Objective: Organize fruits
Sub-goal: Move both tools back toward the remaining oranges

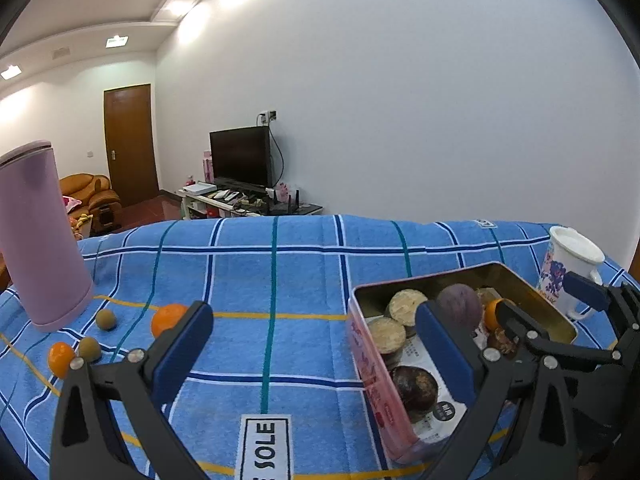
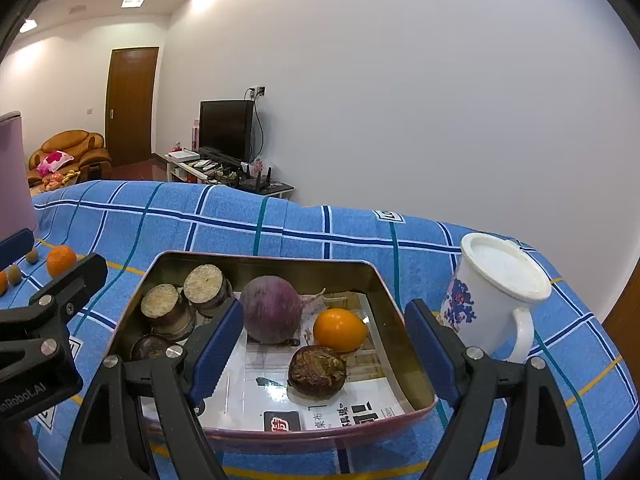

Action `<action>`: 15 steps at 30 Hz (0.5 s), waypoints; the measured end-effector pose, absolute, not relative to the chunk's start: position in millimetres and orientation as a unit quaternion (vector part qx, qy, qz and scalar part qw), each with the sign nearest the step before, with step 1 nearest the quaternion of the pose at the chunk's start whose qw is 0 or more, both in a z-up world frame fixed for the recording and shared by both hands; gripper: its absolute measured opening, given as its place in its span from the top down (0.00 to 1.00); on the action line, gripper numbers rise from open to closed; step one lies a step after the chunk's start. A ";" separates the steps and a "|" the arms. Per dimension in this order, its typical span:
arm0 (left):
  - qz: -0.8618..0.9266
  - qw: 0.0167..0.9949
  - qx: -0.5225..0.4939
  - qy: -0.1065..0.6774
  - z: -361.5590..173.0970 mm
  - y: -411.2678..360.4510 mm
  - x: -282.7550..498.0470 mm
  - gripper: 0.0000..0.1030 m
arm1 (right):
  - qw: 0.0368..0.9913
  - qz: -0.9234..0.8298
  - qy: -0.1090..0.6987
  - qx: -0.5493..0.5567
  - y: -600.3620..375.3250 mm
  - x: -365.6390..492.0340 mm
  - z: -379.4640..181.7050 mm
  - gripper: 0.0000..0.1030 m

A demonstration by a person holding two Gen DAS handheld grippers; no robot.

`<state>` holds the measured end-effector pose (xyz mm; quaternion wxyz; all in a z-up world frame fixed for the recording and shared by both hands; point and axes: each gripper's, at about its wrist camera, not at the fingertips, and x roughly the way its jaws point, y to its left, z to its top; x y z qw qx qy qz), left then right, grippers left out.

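Left wrist view: low over the counter [image 1: 280, 280], angled slightly down across the blue checked cloth toward the white wall; tin [image 1: 370, 356] close at lower right. Right wrist view: same heading, further right, nearly above the tin [image 2: 132, 312]. Shared: tin, mug [image 1: 568, 276] [image 2: 496, 292], loose orange [image 1: 168, 318] [image 2: 61, 260], television [image 1: 240, 156] [image 2: 226, 128], door.

The left gripper [image 1: 316, 338] tilts downward a little over the middle of the table [image 1: 280, 272], its jaws spread wide with nothing between the blue pads [image 1: 182, 354]. The right gripper [image 2: 326, 344] tilts down likewise nearer the table's right edge, jaws also wide apart and gripping nothing. In each wrist view, the other gripper's black fingers show at the side, close alongside.
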<state>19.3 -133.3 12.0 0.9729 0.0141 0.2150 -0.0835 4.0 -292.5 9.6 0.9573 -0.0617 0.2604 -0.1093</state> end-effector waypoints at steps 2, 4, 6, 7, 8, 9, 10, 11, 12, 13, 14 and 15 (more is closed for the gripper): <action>-0.081 0.973 0.015 0.214 11.9 -132.1 19.3 0.00 | 0.957 -0.109 0.262 -0.062 -291.5 5.2 9.4 0.19; -0.078 0.974 0.017 0.213 12.1 -130.6 19.1 0.00 | 0.957 -0.110 0.263 -0.062 -291.1 5.3 9.5 0.19; -0.076 0.974 0.017 0.213 12.0 -128.3 19.1 0.00 | 0.957 -0.111 0.262 -0.061 -291.2 4.9 10.1 0.19; -0.075 0.974 0.018 0.214 11.4 -127.2 19.2 0.00 | 0.957 -0.112 0.261 -0.059 -291.6 4.3 10.3 0.19; -0.074 0.974 0.018 0.215 11.3 -126.7 19.1 0.00 | 0.957 -0.112 0.261 -0.057 -291.9 4.2 10.2 0.19; -0.073 0.974 0.018 0.215 11.0 -125.8 19.1 0.00 | 0.957 -0.112 0.262 -0.055 -292.3 4.3 10.2 0.19; -0.073 0.974 0.018 0.216 10.7 -125.1 19.1 0.00 | 0.957 -0.113 0.263 -0.052 -293.0 3.9 10.1 0.19; -0.072 0.974 0.017 0.216 10.6 -123.9 19.0 0.00 | 0.957 -0.113 0.263 -0.049 -293.4 3.5 10.2 0.19; -0.071 0.974 0.018 0.216 10.9 -123.4 18.7 0.00 | 0.957 -0.113 0.263 -0.048 -294.0 3.4 10.1 0.19; -0.070 0.974 0.017 0.216 10.8 -122.4 18.4 0.00 | 0.957 -0.114 0.263 -0.046 -294.4 3.1 10.3 0.19; -0.070 0.974 0.018 0.216 10.6 -121.8 18.0 0.00 | 0.957 -0.114 0.263 -0.043 -294.7 2.4 10.4 0.19; -0.070 0.974 0.017 0.217 10.5 -121.2 17.7 0.00 | 0.957 -0.114 0.263 -0.042 -295.1 2.7 10.4 0.19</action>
